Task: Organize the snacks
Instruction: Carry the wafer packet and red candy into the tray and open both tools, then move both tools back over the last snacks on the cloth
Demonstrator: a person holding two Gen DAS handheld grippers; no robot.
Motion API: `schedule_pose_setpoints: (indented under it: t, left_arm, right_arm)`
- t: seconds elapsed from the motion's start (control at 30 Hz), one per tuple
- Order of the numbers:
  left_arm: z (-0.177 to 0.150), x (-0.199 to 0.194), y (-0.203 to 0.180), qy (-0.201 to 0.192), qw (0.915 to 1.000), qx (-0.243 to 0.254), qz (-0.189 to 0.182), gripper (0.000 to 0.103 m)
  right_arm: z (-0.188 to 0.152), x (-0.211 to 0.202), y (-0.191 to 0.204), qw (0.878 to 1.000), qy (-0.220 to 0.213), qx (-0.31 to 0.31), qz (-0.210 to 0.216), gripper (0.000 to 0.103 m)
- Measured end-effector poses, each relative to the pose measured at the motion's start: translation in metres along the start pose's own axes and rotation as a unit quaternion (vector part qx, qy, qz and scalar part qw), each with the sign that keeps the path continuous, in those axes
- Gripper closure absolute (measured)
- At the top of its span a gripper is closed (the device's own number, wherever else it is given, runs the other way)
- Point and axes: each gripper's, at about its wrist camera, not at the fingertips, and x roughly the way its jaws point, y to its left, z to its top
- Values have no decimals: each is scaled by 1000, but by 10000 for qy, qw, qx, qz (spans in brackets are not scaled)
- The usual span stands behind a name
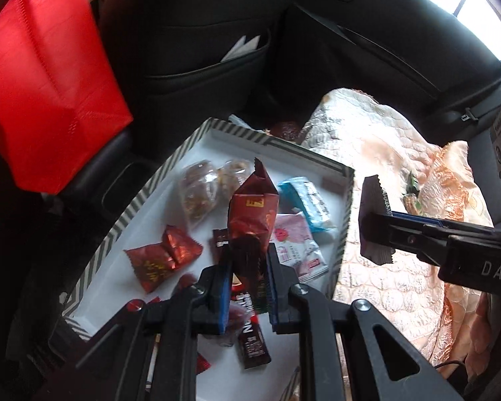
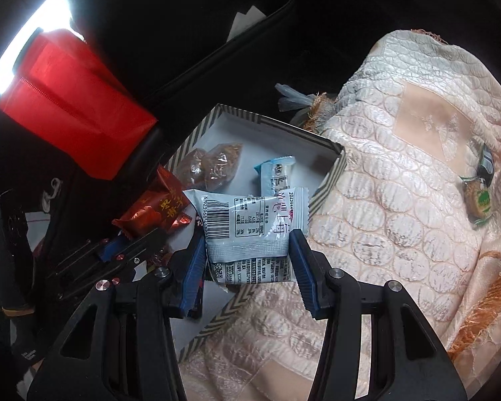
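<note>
We grip a red-brown snack packet (image 1: 250, 214) in our left gripper (image 1: 248, 287) and a white barcoded packet (image 2: 250, 230) in our right gripper (image 2: 248, 260), above the striped-rim tray (image 1: 170, 163).

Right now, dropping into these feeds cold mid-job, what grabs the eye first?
The two held packets: the left gripper is shut on a dark red snack packet above the striped-rim tray, and the right gripper clamps a white barcode packet over the tray's edge. Next comes the bright red bag at upper left, then the peach quilted cloth to the tray's right.
</note>
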Motion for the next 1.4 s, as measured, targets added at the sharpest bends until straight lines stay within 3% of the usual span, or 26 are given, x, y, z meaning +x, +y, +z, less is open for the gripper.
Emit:
schedule_pose_setpoints:
  t: [0.43, 0.83, 1.17, 1.4]
  left_arm:
    - [-19, 17, 29, 219, 9991, -361, 67, 84]
    - [-22, 25, 36, 266, 9983, -478, 199, 83]
    - [-23, 24, 40, 238, 9976, -587, 288, 80]
    - [-23, 21, 48, 184, 9961, -783, 374, 55]
  right_arm:
    - [8, 59, 36, 9982, 482, -278, -233, 54]
    - [6, 85, 47, 9951, 630, -427, -632, 54]
    - [7, 84, 41, 9974, 653, -61, -314, 46]
    - [7, 83, 48, 9966, 708, -190, -369, 43]
